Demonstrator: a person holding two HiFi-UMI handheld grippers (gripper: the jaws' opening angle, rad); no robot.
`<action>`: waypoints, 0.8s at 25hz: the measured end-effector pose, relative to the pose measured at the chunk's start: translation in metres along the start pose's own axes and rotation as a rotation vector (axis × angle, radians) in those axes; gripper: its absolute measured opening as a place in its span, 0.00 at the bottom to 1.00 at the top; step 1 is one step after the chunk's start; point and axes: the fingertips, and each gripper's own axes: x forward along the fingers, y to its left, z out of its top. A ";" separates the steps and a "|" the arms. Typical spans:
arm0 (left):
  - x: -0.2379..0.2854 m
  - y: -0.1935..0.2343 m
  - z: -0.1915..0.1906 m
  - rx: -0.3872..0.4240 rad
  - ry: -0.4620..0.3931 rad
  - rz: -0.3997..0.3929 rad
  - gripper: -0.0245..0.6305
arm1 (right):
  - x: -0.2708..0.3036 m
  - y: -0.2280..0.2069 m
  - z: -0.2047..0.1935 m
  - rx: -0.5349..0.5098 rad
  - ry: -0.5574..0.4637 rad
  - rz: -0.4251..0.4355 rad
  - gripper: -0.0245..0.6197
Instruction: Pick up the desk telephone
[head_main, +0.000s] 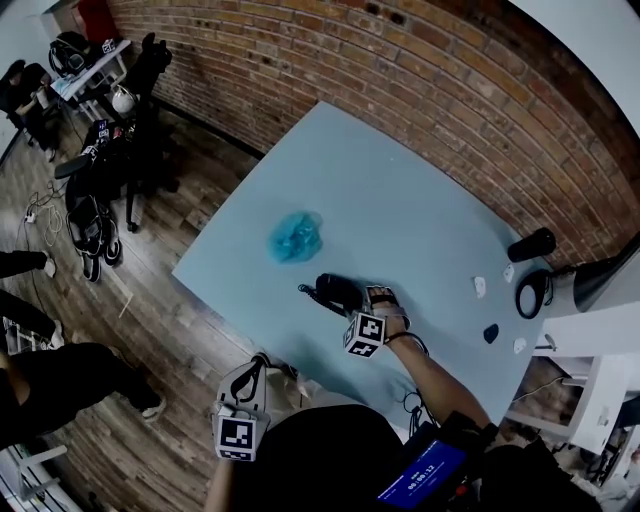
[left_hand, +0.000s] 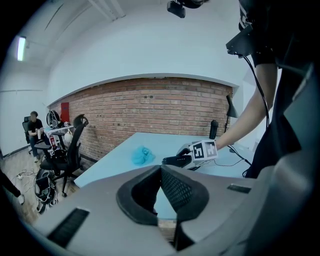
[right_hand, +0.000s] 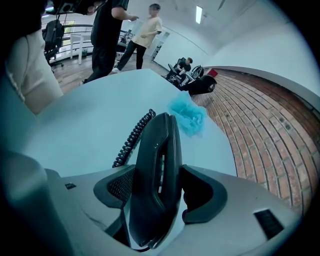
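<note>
Gripping the telephone handset, your right gripper has both jaws pressed on its sides, about mid-length. The handset stands on edge between them, far end pointing away across the table. Its coiled cord runs off the left side down onto the tabletop. From the head view, the handset sits over the near part of the light blue table, right of centre, just ahead of your right gripper's marker cube. Can't tell if the handset is clear of the surface. No phone base visible in any view.

Your left gripper is empty, jaws drawn together with the tips meeting. It's off the table's near edge, low at your left side, aimed toward the table and the right gripper.

A crumpled blue cloth lies near the table centre, beyond the handset, apart from it. A black cylinder lies at the far right corner. A brick wall runs behind the table, with an office chair to the left.
</note>
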 end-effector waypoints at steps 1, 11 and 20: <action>0.001 0.002 -0.001 -0.001 0.000 -0.001 0.07 | 0.000 0.001 0.001 0.006 0.003 0.001 0.49; 0.013 0.012 0.011 0.032 -0.012 -0.060 0.07 | -0.017 0.011 0.001 0.074 0.027 0.018 0.49; 0.020 0.005 0.011 0.046 -0.011 -0.086 0.07 | -0.030 0.008 0.006 0.121 0.006 0.015 0.49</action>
